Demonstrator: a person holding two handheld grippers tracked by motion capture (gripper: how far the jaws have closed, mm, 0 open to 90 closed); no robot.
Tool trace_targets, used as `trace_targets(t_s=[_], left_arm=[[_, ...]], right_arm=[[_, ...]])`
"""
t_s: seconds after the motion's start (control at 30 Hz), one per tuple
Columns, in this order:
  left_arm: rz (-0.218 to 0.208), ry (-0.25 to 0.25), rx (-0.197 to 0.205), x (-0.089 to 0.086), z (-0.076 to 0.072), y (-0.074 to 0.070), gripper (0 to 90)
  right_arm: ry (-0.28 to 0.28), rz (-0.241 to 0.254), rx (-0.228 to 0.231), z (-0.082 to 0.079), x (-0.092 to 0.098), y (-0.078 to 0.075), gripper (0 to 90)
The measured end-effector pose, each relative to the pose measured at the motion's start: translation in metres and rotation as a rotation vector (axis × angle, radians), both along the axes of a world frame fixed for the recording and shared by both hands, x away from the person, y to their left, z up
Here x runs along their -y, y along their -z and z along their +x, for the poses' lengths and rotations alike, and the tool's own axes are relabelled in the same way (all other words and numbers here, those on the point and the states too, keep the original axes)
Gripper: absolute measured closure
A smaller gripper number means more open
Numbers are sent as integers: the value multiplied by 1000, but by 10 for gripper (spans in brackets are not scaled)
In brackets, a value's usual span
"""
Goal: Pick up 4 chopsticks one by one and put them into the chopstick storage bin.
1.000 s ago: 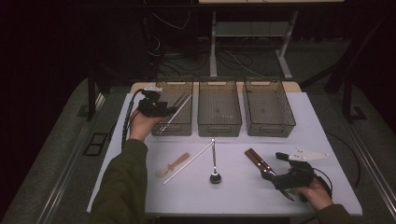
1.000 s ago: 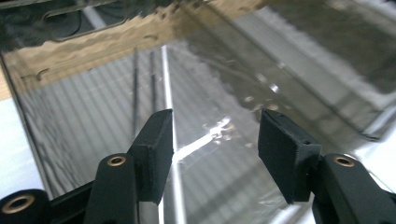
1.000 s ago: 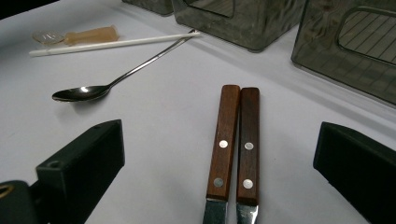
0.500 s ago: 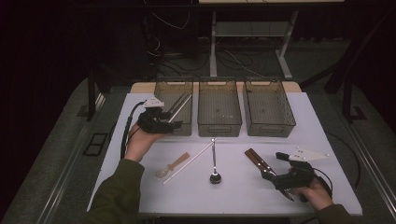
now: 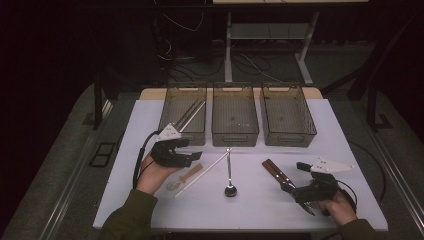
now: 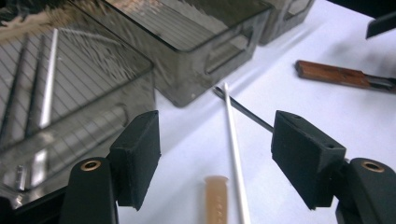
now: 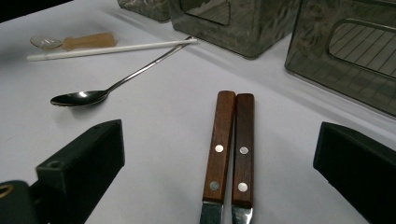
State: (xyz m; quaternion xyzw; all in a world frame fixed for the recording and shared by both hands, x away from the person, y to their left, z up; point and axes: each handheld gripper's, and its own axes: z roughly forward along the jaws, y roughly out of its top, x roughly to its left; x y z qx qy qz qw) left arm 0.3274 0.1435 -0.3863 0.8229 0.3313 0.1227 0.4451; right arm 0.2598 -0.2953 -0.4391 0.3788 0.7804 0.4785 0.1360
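The left gripper (image 5: 192, 156), jaws apart and just been opening with nothing clamped, hung over the white stick (image 6: 235, 154) and small tan spoon (image 6: 215, 198) lying before the left bin (image 5: 183, 116); sorting appeared under way. The right gripper (image 7: 219, 172) stood open astride two wooden-handled knives (image 7: 229, 144). Next, the left jaws would need lowering squarely around the stick.

Cut off by the lower edge of the right gripper view: blades of the two wooden-handled knives (image 7: 229, 144). Cropped likewise in the left gripper view: the tan spoon (image 6: 215, 198) and white stick (image 6: 233, 154) (bowl and lower end unseen). Blurred: left bin (image 6: 93, 65) contents.
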Motion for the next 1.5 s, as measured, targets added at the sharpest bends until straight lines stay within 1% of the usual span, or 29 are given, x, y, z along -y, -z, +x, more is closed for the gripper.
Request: trace_targets(t_s=[0.13,0.23,0.47,0.57,0.67,0.7,0.77,0.8,0.83,0.87,0.9,0.97,1.13,1.23,1.37,1.5], left_arm=[[-10,2,-8,1,-9,4,325],[-15,7,-15,2,-16,8,350],[-11,9,-14,2,-35,14,445],[-10,13,-24,1,-41,19,490],[2,13,-27,2,-48,23,549],[12,12,-21,2,-49,24,569],[32,18,-26,4,-52,26,623],[31,12,-26,5,-52,26,648],[47,19,-27,6,-52,27,673],[49,21,-32,7,-52,28,693],[47,19,-40,8,-51,29,704],[67,25,-50,9,-51,32,723],[97,23,-62,13,-47,39,734],[118,39,-67,16,-42,42,757],[153,37,-75,21,-35,47,760],[171,28,-77,22,-32,49,760]], right_arm=[[1,-3,-2,0,0,0,21],[-1,-3,0,-1,0,0,21],[-4,-5,4,-1,0,0,21],[-5,-6,3,-1,0,0,21],[-4,-9,5,-1,-1,1,21],[-4,-10,5,-1,-1,1,21],[-4,-9,5,-1,-1,0,21],[-4,-9,5,-1,-1,0,21],[-3,-9,5,-1,-1,0,21],[-4,-12,7,-1,-1,1,21],[-4,-12,6,-1,-1,1,21],[-5,-13,6,-1,-1,1,21],[-4,-15,-1,-1,-1,1,21],[-7,-17,-3,-1,-2,1,21],[-10,-19,-1,0,-2,1,21],[-9,-18,-1,0,-2,2,21]])
